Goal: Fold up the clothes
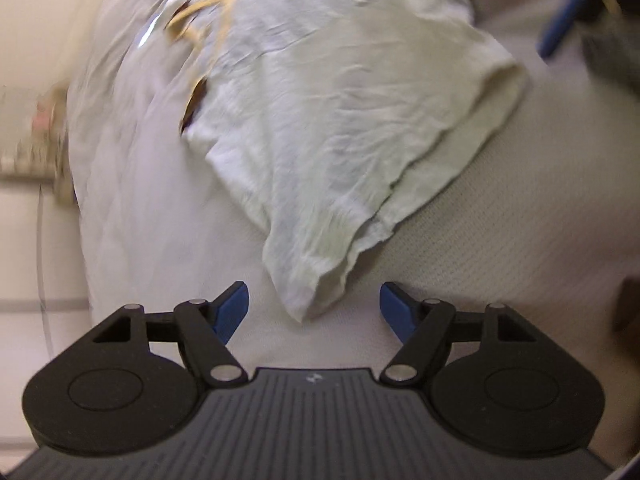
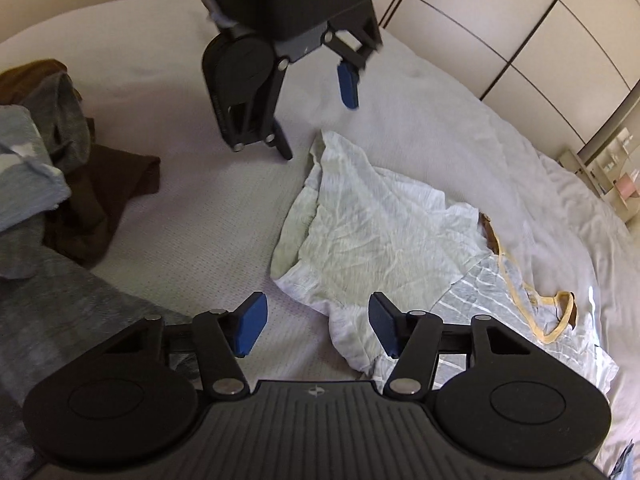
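Observation:
A crumpled white garment [image 2: 384, 236] with a yellow-trimmed neckline [image 2: 516, 292] lies spread on the pale bed cover [image 2: 200, 232]. My right gripper [image 2: 318, 330] is open low over its near corner, with a cloth fold lying between the blue pads and close to the right one. At the far end, my left gripper [image 2: 316, 116] hangs open just above the garment's far corner. In the left wrist view the left gripper [image 1: 314, 312] is open around a pointed sleeve corner [image 1: 308, 288], and neither pad presses on it. One blurred blue finger [image 1: 560, 28] of the right gripper shows at the top right.
A pile of grey, light blue and brown clothes [image 2: 60, 184] lies at the left of the bed. Grey fabric [image 2: 72, 320] reaches toward my right gripper. Cream wardrobe doors [image 2: 520, 20] stand behind the bed and a small shelf [image 2: 608, 176] at the right.

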Demonstrator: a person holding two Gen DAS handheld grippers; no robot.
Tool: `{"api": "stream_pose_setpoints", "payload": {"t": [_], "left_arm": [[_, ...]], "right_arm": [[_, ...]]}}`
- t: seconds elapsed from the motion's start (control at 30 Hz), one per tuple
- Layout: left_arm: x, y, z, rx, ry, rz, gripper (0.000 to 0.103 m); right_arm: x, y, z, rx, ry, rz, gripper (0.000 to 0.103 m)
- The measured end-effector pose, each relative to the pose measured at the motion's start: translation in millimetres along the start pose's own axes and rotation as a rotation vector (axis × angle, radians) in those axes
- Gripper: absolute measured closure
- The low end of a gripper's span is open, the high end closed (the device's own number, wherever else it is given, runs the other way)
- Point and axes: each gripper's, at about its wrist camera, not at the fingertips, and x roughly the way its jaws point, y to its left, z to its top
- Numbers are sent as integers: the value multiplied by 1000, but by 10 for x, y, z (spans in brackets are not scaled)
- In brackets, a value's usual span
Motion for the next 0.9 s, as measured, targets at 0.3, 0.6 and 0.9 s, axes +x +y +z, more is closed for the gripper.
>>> {"api": "stream_pose_setpoints", "payload": {"t": [0.3, 0.6, 0.9], "left_arm": [[33, 10, 88, 78, -39, 66, 80], [-85, 89, 116, 39, -38, 35, 83], [-218, 174, 194, 51, -43, 45, 83]], "right_arm": [[66, 29, 30, -42, -10, -26, 46], [189, 116, 104, -80, 24, -50, 63], [155, 70, 146, -17, -13, -4, 103]]}}
